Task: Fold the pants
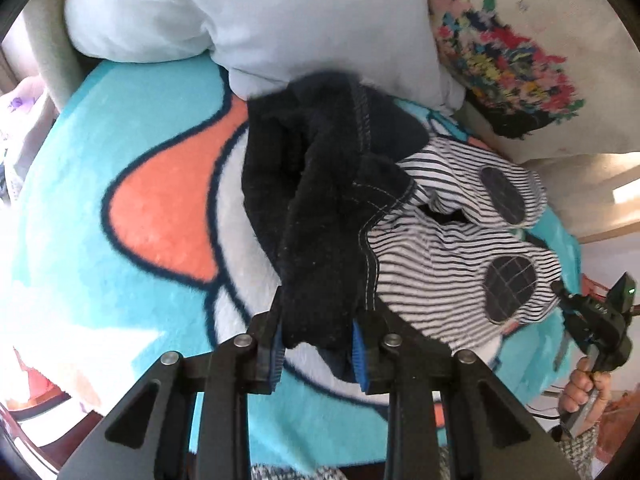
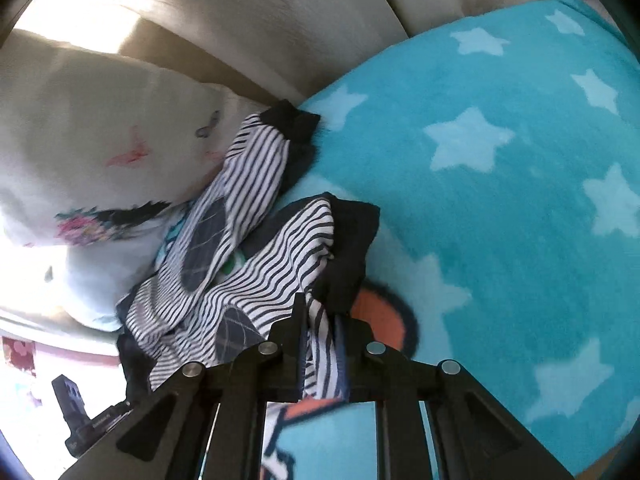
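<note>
- Left wrist view: my left gripper [image 1: 318,350] is pinched on a thick fold of dark fabric at the waist end of the pants [image 1: 452,256]; the blue pads [image 1: 278,354] press it from both sides.
- Left wrist view: the pants lie crumpled on a turquoise fleece blanket [image 1: 120,128] with an orange and white cartoon print. The dark waist part lies toward the left, the striped legs with two dark oval knee patches [image 1: 510,292] spread to the right.
- Left wrist view: a pale blue pillow [image 1: 248,20] touches the top of the dark fabric; a floral cushion [image 1: 516,48] lies beside it, to the right.
- Left wrist view: at the right edge my right gripper [image 1: 558,300] meets the striped leg; a hand [image 1: 580,390] grips its handle.
- Right wrist view: my right gripper [image 2: 320,356] is clamped on striped cloth near the dark cuff [image 2: 348,256] of one leg.
- Right wrist view: the other leg reaches up toward the floral cushion [image 2: 92,140], its cuff resting on the star-printed blanket [image 2: 500,168]. A beige sofa back [image 2: 288,20] stands behind.
</note>
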`<state>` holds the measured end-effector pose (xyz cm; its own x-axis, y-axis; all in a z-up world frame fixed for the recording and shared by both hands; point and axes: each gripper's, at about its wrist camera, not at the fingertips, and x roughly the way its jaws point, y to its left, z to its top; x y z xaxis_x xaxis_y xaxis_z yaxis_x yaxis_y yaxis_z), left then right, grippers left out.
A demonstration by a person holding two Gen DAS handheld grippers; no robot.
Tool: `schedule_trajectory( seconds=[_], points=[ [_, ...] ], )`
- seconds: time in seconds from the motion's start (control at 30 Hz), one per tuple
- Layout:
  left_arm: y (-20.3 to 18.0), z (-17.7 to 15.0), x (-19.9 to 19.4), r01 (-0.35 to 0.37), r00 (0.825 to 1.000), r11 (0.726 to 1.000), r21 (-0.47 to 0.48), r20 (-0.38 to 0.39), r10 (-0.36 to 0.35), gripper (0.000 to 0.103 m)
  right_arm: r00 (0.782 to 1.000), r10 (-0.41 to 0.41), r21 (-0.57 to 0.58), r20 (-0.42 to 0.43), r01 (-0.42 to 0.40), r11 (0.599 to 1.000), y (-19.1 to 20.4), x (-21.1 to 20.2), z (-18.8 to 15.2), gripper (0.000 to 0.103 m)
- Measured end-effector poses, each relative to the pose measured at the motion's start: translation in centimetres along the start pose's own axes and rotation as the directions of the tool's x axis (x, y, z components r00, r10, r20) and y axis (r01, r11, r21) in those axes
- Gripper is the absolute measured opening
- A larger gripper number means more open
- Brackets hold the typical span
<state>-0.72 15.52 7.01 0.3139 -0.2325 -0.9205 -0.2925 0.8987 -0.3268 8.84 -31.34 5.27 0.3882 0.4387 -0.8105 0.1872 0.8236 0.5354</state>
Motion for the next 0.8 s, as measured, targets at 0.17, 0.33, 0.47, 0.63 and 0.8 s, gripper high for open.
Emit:
schedule_trajectory(
  seconds=[0.17,0.33,0.47,0.63,0.8],
  points=[
    [-0.1,-1.5,-1.7,0.036,0.999,0.999,-0.009,0.006,-0.036,0.026,1.0,0.018,0.005,-0.015,-0.018,1.0,-0.3,-2.9,-2.4,0.013],
    [1.2,-3.8,-0.8,0.034,0.999,0.999,-0.012,-0.034,-0.035,0.027,0.999,-0.031,0.0,-0.027,0.031,1.0,-2.5,-4.3,-5.1,0.013],
    [1.8,-4.6,1.5,0.01,0.996,0.999,-0.053,-0.085,-0.014,0.03,0.993,-0.1,0.038,-0.063,0.102,0.994,-5.4,-3.2,-6.9,0.019],
    [2.7,-4.8,0.1,0.093,0.995,0.995,-0.047,-0.041,-0.095,0.034,0.991,-0.121,0.069,0.05,0.117,0.991,-6.5,-7.1,-5.6,0.045],
    [4.1,-5.4,-1.1,0.137,0.99,0.987,-0.083,-0.007,-0.138,0.035,0.984,-0.137,0.022,0.113,0.135,0.991,-4.2,-6.8,-1.0,0.045]
  ],
)
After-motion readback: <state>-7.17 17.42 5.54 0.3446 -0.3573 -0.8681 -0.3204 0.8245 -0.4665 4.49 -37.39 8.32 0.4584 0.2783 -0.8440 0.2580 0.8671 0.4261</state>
